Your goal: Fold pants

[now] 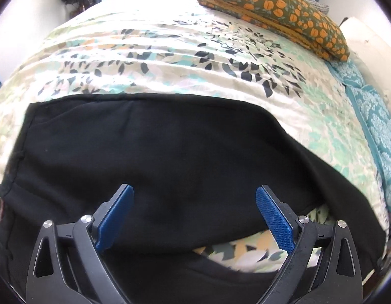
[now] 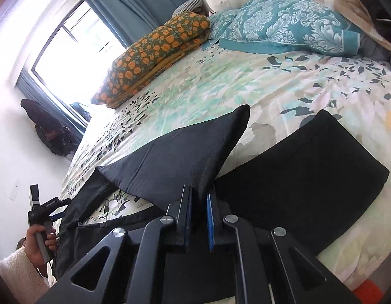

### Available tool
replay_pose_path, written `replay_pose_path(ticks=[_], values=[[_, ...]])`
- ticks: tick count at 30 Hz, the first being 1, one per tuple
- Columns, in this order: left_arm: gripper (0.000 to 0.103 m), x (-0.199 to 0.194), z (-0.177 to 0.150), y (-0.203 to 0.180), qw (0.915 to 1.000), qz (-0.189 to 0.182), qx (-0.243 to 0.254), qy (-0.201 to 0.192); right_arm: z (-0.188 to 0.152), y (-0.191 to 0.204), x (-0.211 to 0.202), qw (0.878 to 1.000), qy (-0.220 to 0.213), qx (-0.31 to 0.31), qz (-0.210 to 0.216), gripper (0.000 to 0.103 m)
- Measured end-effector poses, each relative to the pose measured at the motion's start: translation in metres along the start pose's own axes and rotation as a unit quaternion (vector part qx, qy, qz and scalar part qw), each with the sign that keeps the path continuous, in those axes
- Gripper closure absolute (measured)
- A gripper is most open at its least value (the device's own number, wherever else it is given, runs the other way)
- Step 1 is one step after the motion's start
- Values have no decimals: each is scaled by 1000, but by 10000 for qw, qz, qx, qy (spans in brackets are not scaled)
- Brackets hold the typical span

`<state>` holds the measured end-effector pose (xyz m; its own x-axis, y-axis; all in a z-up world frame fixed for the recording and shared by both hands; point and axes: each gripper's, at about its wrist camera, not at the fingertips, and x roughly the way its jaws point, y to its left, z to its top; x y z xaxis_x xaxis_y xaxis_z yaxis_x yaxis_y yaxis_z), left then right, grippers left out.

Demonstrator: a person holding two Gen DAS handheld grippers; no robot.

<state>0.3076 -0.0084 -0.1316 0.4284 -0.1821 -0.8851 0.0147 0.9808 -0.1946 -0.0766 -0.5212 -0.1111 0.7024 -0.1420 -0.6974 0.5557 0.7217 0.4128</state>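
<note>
Right wrist view: the right gripper (image 2: pixel 199 202) is pinched on a raised ridge of the black pants (image 2: pixel 291 167), with cloth visibly caught between its blue pads (image 2: pixel 210 217). The pants lie on the floral bedspread (image 2: pixel 220 81) at the near edge of the bed; one leg (image 2: pixel 175 152) peaks upward from the pinch, the other portion lies flat to the right. The left gripper (image 1: pixel 194 215) stands spread wide above the dark fabric, holding nothing; its handle shows in a person's hand (image 2: pixel 41 240) at lower left.

Judgement: the step in hand appears to be carrying one leg across the other. It would go best with the pinch kept firm, the lift low, and the free gripper taking the same leg farther along, so the seam edges meet without a twist.

Count: one pair of pants, two grippers, one folded orange-flowered quilt (image 2: pixel 155 53), two teal pillows (image 2: pixel 291 25) in view.
</note>
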Motion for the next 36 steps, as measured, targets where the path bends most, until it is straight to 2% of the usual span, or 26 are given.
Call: replay_pose_path(ticks=[3,6,9,12,14,18,19,20,21,22,23,27,29,33,36], values=[[5,23,20,-4,9974,-424,-547,184,0,-15,6,9995,91,319,4,93],[5,44,37,-4,9918,-640,-1073,283,5,-20,-3,9990,-41,431,80,93],[5,59,51,-5,9893,-585,-1304,301,8,-25,-20,9976,-236,552,344,93],[5,71,62,-2,9869,-519,-1484,363,11,-33,-34,9925,-426,772,844,96],[5,77,66,3,9844,-541,-1619,434,12,-37,-41,9870,-543,908,1208,97],[8,80,70,4,9831,-634,-1665,417,18,-36,-42,9808,-602,951,1595,97],[13,81,71,2,9835,-628,-1642,415,18,-36,-42,9800,-608,961,1634,97],[25,83,71,0,9841,-610,-1611,424,18,-35,-42,9797,-615,964,1647,97],[78,87,70,-1,9843,-612,-1575,510,18,-35,-42,9798,-611,956,1648,97],[97,96,69,-2,9820,-706,-1590,737,18,-34,-41,9800,-614,940,1642,97],[99,100,66,-1,9804,-701,-1639,833,18,-34,-41,9806,-620,921,1613,97],[101,75,61,-2,9821,-843,-1623,449,23,-36,-37,9853,-577,912,1326,97],[101,49,65,1,9788,-1100,-1697,324,37,-32,-33,9868,-591,830,1260,97],[101,-35,62,16,9711,-1661,-1706,-169,74,-11,-46,9868,-804,409,1345,97],[100,-102,19,39,9726,-1772,-1398,-563,82,-1,-59,9892,-706,146,1279,97]])
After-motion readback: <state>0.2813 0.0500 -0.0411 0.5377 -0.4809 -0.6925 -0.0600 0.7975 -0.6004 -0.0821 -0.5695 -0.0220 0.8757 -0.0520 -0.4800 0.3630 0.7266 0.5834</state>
